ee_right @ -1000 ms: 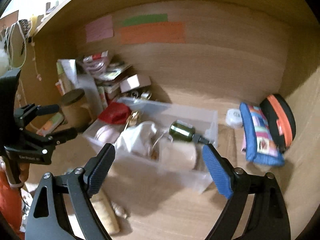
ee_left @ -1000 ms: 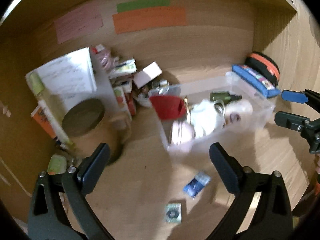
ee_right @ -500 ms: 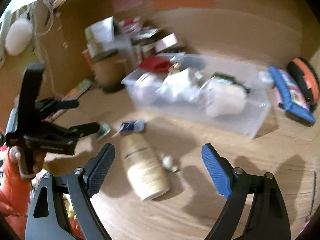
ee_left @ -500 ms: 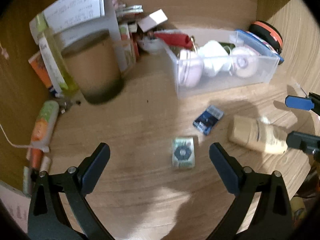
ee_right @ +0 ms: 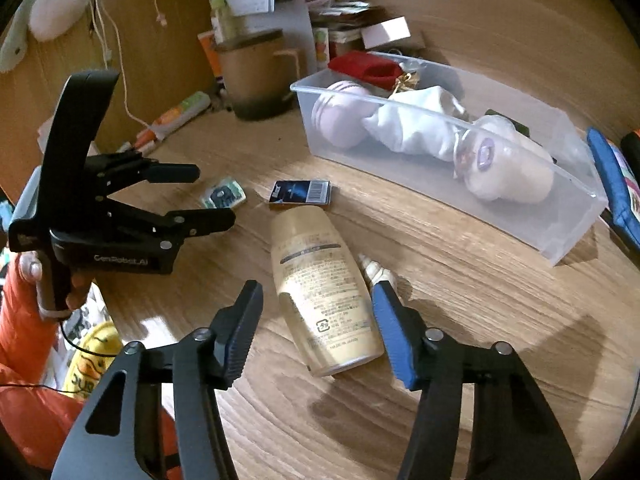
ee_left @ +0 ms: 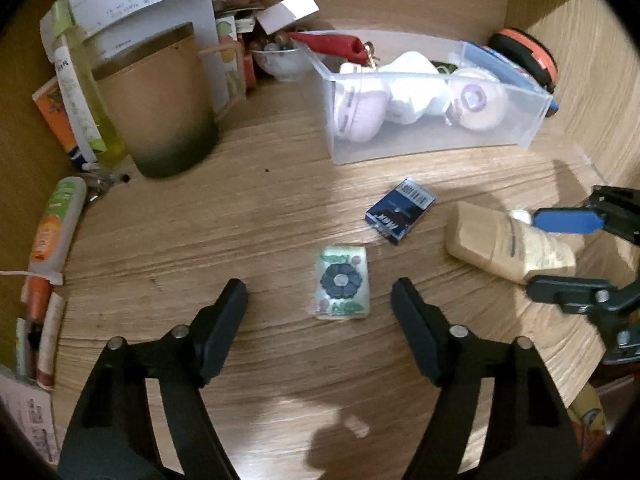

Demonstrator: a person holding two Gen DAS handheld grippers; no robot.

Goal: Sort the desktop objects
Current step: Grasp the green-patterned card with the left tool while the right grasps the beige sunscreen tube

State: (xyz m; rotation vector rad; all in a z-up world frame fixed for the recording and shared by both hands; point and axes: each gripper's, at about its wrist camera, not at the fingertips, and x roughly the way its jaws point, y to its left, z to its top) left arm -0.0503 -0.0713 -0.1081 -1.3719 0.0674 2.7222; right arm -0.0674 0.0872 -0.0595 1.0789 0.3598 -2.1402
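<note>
I count three loose things on the tabletop (ee_left: 200, 240): one flower-print packet (ee_left: 342, 283) between my left gripper's (ee_left: 318, 305) closing fingers, untouched; one blue box (ee_left: 400, 211) at two o'clock; one beige bottle (ee_right: 320, 288) between my right gripper's (ee_right: 316, 320) narrowing, non-pinching fingers.

1. A brown mug (ee_left: 160, 108) stands upright at the back left of the wooden desk (ee_left: 200, 240), its base shading to dark.
2. A yellow-green tube (ee_left: 80, 92) leans just beside the mug, on its left.
3. An orange-and-green tube (ee_left: 56, 224) lies flat near the desk's left edge, and a white cord (ee_left: 24, 274) crosses its lower end.
4. A white bowl (ee_left: 280, 62) holding beads sits behind the mug, to its right.
5. A blue pouch (ee_right: 612, 184) and a black case with an orange zip (ee_left: 528, 56) lie together at the far right.
6. A white fluffy ball (ee_right: 56, 4) hangs at the upper left, beside dangling cords.
7. A yellow duck-printed bag (ee_right: 90, 364) shows below the desk's near edge.
</note>
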